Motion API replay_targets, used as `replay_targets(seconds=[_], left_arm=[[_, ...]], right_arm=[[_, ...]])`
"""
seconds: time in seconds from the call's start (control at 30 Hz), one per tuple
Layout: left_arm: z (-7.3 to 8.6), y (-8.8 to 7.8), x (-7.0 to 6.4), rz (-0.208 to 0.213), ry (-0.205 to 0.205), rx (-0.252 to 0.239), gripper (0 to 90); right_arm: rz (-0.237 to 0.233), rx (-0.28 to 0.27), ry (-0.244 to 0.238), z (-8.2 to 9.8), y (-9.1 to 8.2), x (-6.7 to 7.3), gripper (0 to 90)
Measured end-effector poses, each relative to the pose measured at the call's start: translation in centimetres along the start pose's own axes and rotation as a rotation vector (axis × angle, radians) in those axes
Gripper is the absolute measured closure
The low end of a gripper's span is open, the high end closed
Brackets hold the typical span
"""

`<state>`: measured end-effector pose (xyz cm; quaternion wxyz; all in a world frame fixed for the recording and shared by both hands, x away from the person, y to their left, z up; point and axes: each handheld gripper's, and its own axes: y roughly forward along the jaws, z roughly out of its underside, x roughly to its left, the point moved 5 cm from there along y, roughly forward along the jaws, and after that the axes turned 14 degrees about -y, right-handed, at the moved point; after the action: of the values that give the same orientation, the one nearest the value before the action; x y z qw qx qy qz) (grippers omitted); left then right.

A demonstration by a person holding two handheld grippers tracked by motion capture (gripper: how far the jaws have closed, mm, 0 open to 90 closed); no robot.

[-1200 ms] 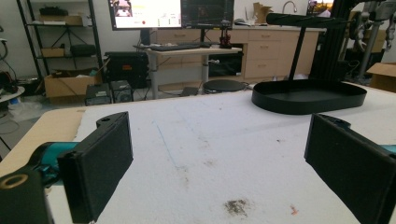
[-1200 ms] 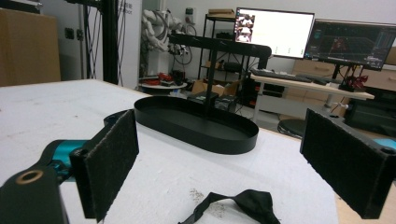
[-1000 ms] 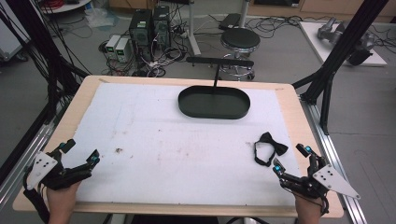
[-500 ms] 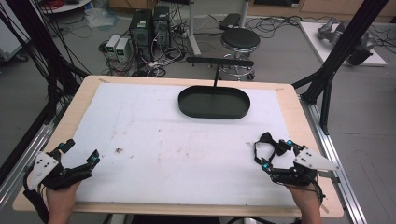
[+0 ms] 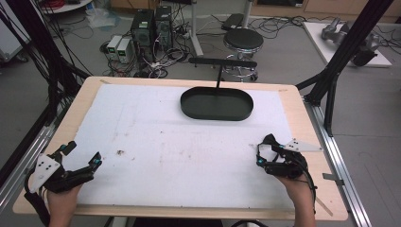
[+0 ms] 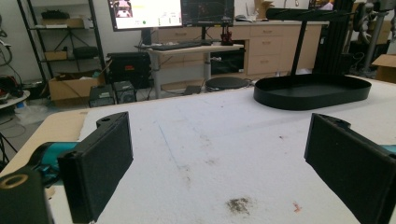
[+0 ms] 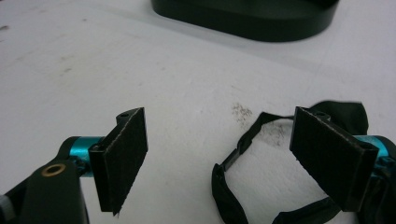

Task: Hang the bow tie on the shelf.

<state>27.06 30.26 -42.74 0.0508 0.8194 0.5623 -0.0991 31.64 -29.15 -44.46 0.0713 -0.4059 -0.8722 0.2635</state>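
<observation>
While high view hides it, right tongs (image 7: 217, 158) gape over black strap (image 7: 238, 149) | left tongs (image 6: 224, 163) wide, empty

A round stool (image 5: 243, 41) and computer towers (image 5: 151, 26) stand behind the table (image 5: 85, 101).

A light wooden worktop (image 5: 307, 113) is seen from above, most of its surface covered by a white sheet (image 5: 156, 137) that is marked with faint scuffs and lines. A small dark smudge (image 5: 120, 152) is found on the sheet toward the near left. A black oval tray (image 5: 216, 104) is set on the sheet at the far middle. A black strap (image 7: 243, 144), looped and crumpled, is laid on the sheet near the near right corner, well apart from the tray, with a brownish stain (image 7: 240, 110) just beside it.
</observation>
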Motion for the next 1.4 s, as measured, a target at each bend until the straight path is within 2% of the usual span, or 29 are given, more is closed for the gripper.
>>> replay_targets(seconds=[0.03,0.17,0.2,0.23,0.3,0.37,0.4,0.53,0.6,0.7,0.87,1.0,1.03,1.07,1.1,1.13,1.27,1.4], left_arm=[[0.0,0.0,0.0,0.000,-0.002,0.000,8.2],[0.1,0.1,0.1,-0.002,-0.005,0.003,8.2],[0.1,0.1,0.0,-0.002,-0.005,0.003,8.2],[0.1,0.0,0.0,-0.001,-0.004,0.003,8.2],[0.1,0.1,0.1,-0.002,-0.005,0.003,8.2],[0.1,0.1,0.1,-0.002,-0.005,0.005,8.2],[0.1,0.1,0.1,-0.002,-0.005,0.005,8.2],[0.1,0.1,0.1,-0.002,-0.005,0.005,8.2],[0.0,0.0,0.2,-0.002,-0.008,-0.001,8.2],[0.0,0.0,0.3,-0.004,-0.012,-0.003,8.2],[0.0,0.0,0.3,-0.002,-0.010,0.002,8.2],[0.1,0.1,0.2,-0.001,-0.009,0.005,8.2],[0.2,0.1,0.2,-0.001,-0.008,0.007,8.2],[0.2,0.1,0.2,-0.001,-0.009,0.007,8.2],[0.2,0.1,0.2,-0.001,-0.009,0.007,8.2],[0.2,0.1,0.2,-0.001,-0.011,0.006,8.2],[0.2,0.1,0.2,-0.001,-0.011,0.007,8.2],[0.2,0.1,0.1,-0.001,-0.012,0.007,8.2]], right_arm=[[0.014,0.027,0.019,0.2,0.6,-0.1,18.5],[0.026,0.061,0.050,0.3,1.5,0.1,20.2],[0.032,0.068,0.054,0.3,1.8,0.1,21.9],[0.051,0.092,0.081,0.5,2.2,0.0,25.3],[0.072,0.113,0.103,0.6,2.5,-0.1,26.4],[0.078,0.118,0.111,0.6,2.7,-0.1,27.6],[0.076,0.137,0.121,0.7,3.0,-0.1,31.0],[0.077,0.168,0.127,0.9,3.3,0.0,38.2],[0.073,0.203,0.140,1.1,3.6,0.1,43.8],[0.079,0.214,0.137,1.2,3.7,0.2,53.0],[0.101,0.239,0.143,1.4,3.7,0.1,61.2],[0.101,0.236,0.144,1.6,3.8,0.1,66.5],[0.105,0.225,0.138,1.7,3.8,0.2,74.6],[0.105,0.225,0.138,1.7,3.8,0.2,74.6],[0.102,0.223,0.131,1.7,3.7,0.2,79.6],[0.083,0.213,0.100,1.8,3.7,0.4,86.2],[0.085,0.198,0.077,1.8,3.6,0.7,86.5],[0.096,0.108,0.049,0.9,2.8,0.9,86.5]])
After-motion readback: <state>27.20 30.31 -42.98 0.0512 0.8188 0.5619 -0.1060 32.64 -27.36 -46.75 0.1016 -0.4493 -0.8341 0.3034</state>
